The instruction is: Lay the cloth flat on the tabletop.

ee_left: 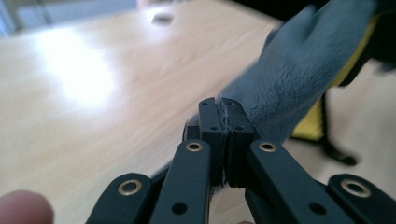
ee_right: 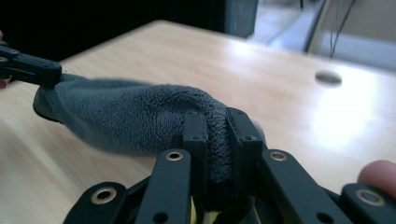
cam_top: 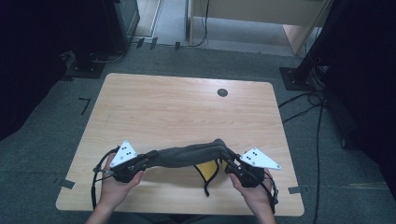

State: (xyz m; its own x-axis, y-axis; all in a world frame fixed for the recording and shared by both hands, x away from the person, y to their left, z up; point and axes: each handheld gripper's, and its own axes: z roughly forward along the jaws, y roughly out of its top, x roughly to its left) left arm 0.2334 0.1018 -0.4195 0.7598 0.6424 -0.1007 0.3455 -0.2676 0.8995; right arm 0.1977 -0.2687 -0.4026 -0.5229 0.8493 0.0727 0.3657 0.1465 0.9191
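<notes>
High view: grey fleece cloth (cam_top: 191, 155) with yellow lining hangs between both grippers above the bench's (cam_top: 187, 107) near edge. Left gripper (ee_left: 225, 122) and right gripper (ee_right: 218, 135) each pinch one end. Judged soft, light, floppy; ends suit gripping.

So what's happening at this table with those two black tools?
A person holds a hand-held gripper in each hand. The left hand-held gripper and the right hand-held gripper are each clamped on one end of a grey fleecy cloth with a yellow underside. It stretches between them, lifted just above the near edge of the wooden table.
</notes>
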